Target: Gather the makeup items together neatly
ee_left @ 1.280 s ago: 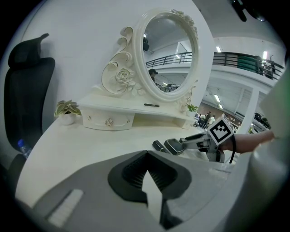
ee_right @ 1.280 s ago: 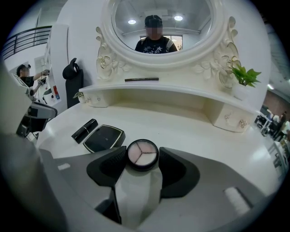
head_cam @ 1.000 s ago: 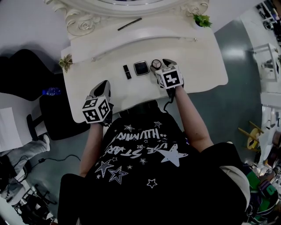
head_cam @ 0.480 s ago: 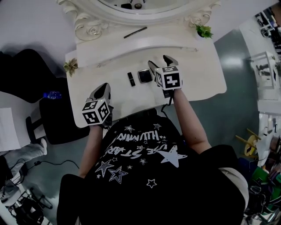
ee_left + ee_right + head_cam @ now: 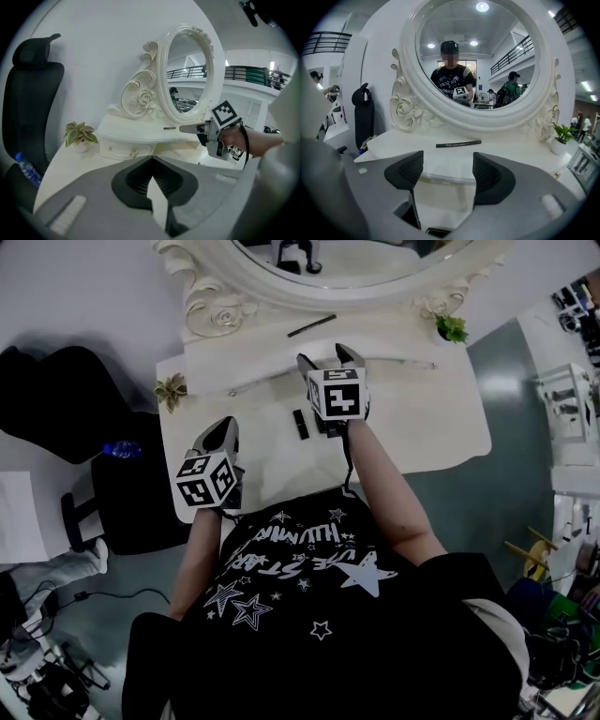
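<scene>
Two makeup items show plainly: a slim black pencil (image 5: 458,144) and a short black lipstick tube (image 5: 300,423). The pencil lies flat and almost crosswise on the raised shelf (image 5: 253,357) at the foot of the ornate white mirror (image 5: 412,93). The tube lies lower down on the white desk (image 5: 422,418), just left of the right hand-held gripper (image 5: 325,358) and well apart from the pencil. That hand-held gripper hangs over the back of the desk and points at the shelf. Its jaws have just been opening and now stand wide, with nothing between the pads; the pencil sits beyond their tips, untouched. The left hand-held gripper (image 5: 151,161) hovers over the desk's front left part with its jaws brought together on nothing. Bare desk top runs from the right hand-held gripper to the rounded right edge, and the shelf is bare on either side of the pencil. A small potted plant (image 5: 172,390) stands at the desk's left back corner and another (image 5: 453,328) at the right end of the shelf. A black chair (image 5: 56,399) stands off the left edge. The pale print along the pencil is too small to read. Each hand-held gripper's cube carries black-and-white square markers, and the person's dark shirt bears stars and lettering that I cannot make out.
</scene>
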Demonstrator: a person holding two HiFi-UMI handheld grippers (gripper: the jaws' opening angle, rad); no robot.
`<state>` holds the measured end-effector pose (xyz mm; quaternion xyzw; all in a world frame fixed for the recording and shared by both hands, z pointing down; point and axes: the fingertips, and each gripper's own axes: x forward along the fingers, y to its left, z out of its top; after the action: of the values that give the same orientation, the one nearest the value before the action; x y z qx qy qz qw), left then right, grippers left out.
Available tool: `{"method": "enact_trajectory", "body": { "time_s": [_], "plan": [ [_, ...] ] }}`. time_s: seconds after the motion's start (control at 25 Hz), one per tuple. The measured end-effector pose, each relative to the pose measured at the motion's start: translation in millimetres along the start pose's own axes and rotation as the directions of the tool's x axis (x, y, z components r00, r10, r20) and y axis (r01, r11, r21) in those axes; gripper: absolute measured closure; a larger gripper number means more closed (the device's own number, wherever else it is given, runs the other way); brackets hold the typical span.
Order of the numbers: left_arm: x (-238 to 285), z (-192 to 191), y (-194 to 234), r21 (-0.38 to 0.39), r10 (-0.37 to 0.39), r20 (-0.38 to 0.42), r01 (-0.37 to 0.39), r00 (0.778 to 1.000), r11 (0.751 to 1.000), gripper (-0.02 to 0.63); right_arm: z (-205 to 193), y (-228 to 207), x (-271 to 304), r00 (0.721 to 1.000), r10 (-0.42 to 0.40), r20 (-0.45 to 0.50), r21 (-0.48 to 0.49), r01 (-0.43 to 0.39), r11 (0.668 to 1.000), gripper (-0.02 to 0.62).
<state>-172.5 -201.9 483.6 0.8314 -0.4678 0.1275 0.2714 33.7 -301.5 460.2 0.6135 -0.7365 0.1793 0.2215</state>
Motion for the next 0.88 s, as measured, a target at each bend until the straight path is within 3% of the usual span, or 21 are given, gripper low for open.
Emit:
{"method": "enact_trajectory", "body": {
  "time_s": [0.32,0.6,0.88],
  "plan": [
    [1.2,16.6,22.2,0.015,-0.028,-0.007,0.028,1.000,0.999,0.604,11.5,11.1,46.0,0.995,-0.082,-0.050,0.094,0.087,0.992,0.253],
    [4.9,22.9,34.1,0.022,-0.072,-0.033,0.073,0.997,0.997,0.604,23.3,10.0,71.2,0.982,-0.170,-0.085,0.100,0.179,0.979,0.255],
    [11.4,19.9,35.9,0.030,-0.116,-0.062,0.118,0.991,0.993,0.604,22.3,9.1,81.1,0.968,-0.204,-0.149,0.095,0.220,0.971,0.257]
  ]
}}
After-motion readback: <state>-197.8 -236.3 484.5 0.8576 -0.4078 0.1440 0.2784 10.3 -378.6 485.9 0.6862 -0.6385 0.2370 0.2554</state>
